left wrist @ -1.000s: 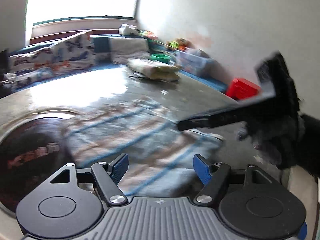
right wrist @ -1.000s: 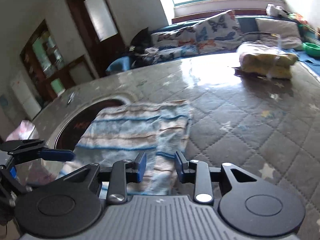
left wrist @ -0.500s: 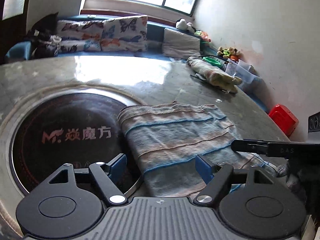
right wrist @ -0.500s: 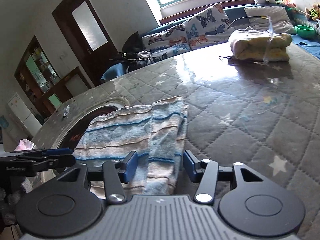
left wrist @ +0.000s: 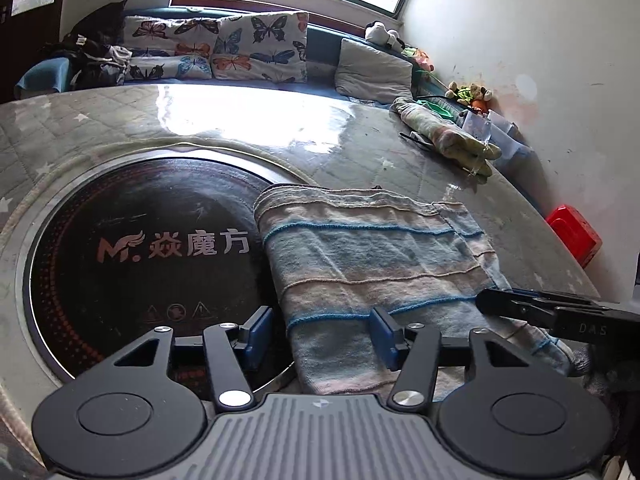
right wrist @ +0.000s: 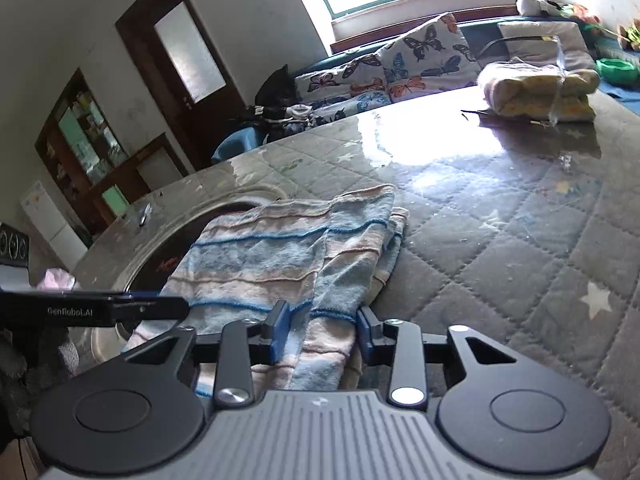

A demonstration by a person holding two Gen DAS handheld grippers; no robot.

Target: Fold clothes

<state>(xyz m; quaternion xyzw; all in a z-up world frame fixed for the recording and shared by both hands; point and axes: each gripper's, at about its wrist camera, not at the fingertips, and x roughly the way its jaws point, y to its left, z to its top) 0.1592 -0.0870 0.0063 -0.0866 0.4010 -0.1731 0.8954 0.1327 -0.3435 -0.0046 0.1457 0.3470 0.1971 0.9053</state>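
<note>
Straddling the folded blue-and-pink striped terry towel's [left wrist: 372,264] 6 o'clock edge, left gripper [left wrist: 322,332] and right gripper [right wrist: 322,328] both gape wide.

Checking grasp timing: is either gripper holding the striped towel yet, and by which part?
Nothing is held. Both the left gripper and right gripper are open, straddling the striped towel's near edge.

Open desk to the right, crowded far edge

Bare quilted desk [right wrist: 500,248] lay open right of the towel [right wrist: 280,248]; a folded bundle [right wrist: 536,90] blocked its far edge, and the hob [left wrist: 152,248] lay left.
</note>
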